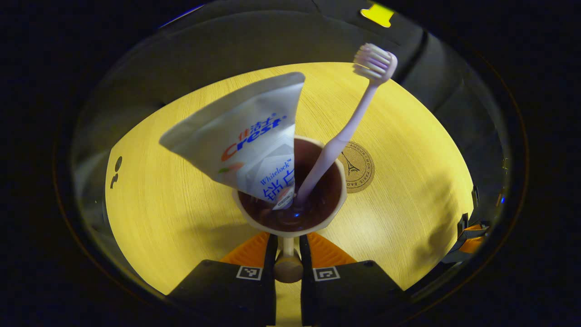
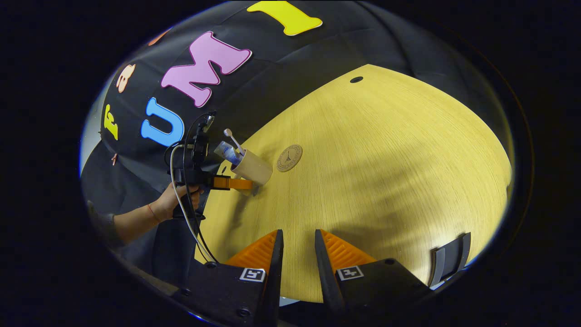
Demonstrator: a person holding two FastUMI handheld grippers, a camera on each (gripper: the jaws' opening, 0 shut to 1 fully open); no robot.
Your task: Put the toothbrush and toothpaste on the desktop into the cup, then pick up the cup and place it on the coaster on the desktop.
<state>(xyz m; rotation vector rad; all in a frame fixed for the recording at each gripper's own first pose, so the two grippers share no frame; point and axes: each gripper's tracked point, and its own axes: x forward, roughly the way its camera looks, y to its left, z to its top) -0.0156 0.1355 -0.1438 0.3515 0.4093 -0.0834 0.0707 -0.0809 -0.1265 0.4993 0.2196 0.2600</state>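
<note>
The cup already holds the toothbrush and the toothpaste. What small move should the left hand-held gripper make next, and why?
Probably carry the cup forward and slightly right, toward the coaster. The left hand-held gripper is shut on the cup's handle, with the toothbrush and toothpaste already inside. In the right gripper view the cup appears tilted and lifted off the desktop, with the coaster bare just beyond it.

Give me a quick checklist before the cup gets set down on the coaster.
1. Toothbrush in the cup: ok, handle down inside, head up.
2. Toothpaste in the cup: ok, leaning over the rim.
3. Left gripper on the cup's handle: ok, both fingers press on it.
4. Cup off the desktop: ok, tilted in the right gripper view.
5. Coaster free: ok, nothing on it.
6. Right gripper out of the way: ok, open, holding nothing.
</note>
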